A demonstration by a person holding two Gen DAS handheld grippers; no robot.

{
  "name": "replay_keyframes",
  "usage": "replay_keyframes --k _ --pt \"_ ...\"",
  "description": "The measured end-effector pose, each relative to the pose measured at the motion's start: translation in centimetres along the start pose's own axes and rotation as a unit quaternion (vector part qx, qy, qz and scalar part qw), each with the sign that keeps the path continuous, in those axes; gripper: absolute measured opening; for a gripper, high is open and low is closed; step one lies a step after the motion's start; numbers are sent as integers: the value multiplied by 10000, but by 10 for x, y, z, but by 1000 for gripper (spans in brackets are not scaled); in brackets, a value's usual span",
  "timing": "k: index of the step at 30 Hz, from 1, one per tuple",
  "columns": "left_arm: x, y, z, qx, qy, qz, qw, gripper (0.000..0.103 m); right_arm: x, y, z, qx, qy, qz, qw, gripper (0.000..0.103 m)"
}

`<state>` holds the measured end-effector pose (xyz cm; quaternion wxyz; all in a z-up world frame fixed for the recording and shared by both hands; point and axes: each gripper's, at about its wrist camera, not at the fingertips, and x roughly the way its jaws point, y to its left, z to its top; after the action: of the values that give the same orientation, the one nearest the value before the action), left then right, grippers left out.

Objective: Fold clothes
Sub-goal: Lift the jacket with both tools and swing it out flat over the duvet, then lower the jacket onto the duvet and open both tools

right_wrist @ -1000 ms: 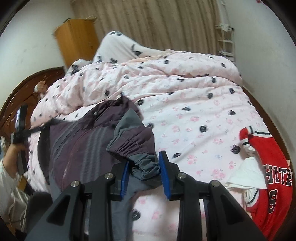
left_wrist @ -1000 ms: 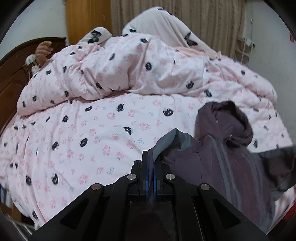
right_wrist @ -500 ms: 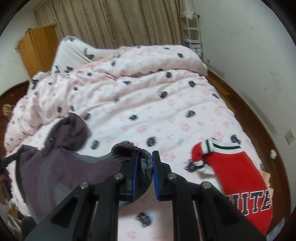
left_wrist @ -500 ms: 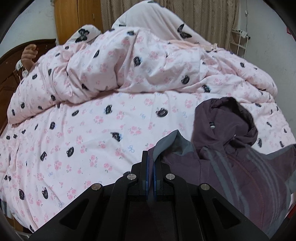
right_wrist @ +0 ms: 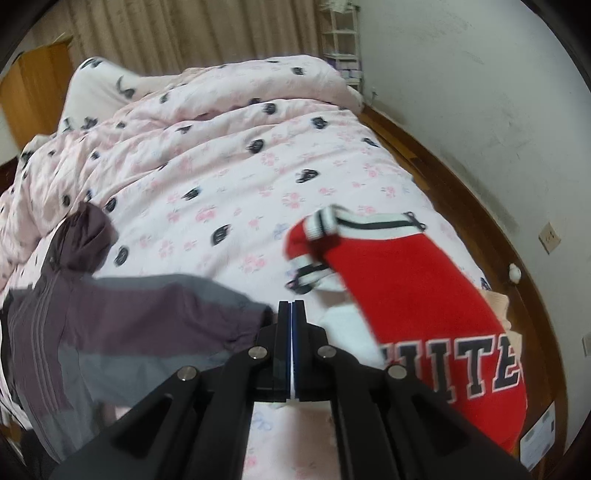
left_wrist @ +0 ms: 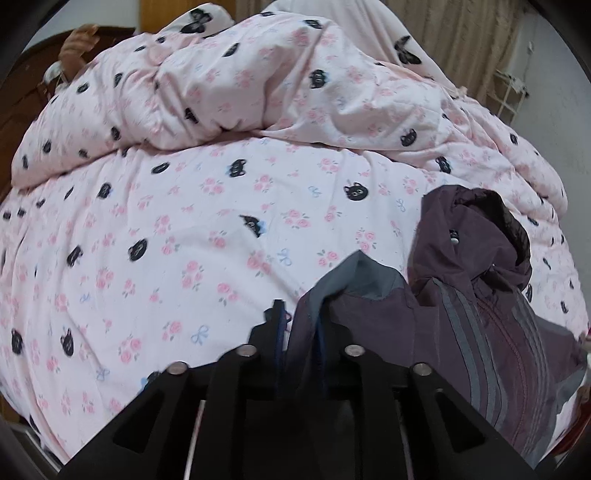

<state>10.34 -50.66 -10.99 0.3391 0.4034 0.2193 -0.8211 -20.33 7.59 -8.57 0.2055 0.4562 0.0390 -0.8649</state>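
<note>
A: Two grippers logged. Left gripper: fingers spread a little, a fold of the purple jacket hanging between them; blurred, so whether the pads actually clamp it I cannot tell.

B: Right gripper?

A: Pads pressed together, blue liners touching. The jacket's sleeve cuff lies just beside the left finger; I cannot tell if any cloth is caught.

B: Jacket position?

A: Spread on the bed, over the pink floral sheet with black cat faces. Hood points toward the bunched quilt. Sleeve stretches across toward the right gripper, grey and purple panels up.

B: Surroundings?

A: Red jersey with white block lettering lies right of the gripper, near the bed's wooden edge. Curtain behind.
</note>
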Motion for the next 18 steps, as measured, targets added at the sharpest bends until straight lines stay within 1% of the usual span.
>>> replay_keyframes --k 1,2,3,5,6,8,12,15,18 --pt "-3 5 -2 -42 -8 -11 10000 32 -1 7 -3 -70 12 75 9999 4" --pt "-7 10 -5 -77 -16 -35 10000 36 -3 13 -5 -139 26 152 9998 10" --pt "-10 16 -8 -113 -24 -59 9999 38 -5 21 -9 -221 30 225 9995 16" --pt "-17 27 -14 -176 -33 -122 9998 41 -9 42 -19 -419 -10 377 9984 52" --pt "-22 33 -19 -194 -31 -195 9996 41 -12 54 -25 -525 -39 456 9976 56" --pt "-35 40 -32 -133 -43 -346 9993 42 -14 73 -35 -736 -26 581 9956 56" --pt "-66 43 -72 318 -82 -591 9977 42 -18 115 -65 -1156 119 962 9886 56" --pt "-84 38 -104 701 -34 -786 9944 48 -23 142 -89 -1444 209 1135 9828 56" --pt "-92 25 -132 1098 71 -849 9903 51 -29 163 -109 -1659 275 1260 9777 56"
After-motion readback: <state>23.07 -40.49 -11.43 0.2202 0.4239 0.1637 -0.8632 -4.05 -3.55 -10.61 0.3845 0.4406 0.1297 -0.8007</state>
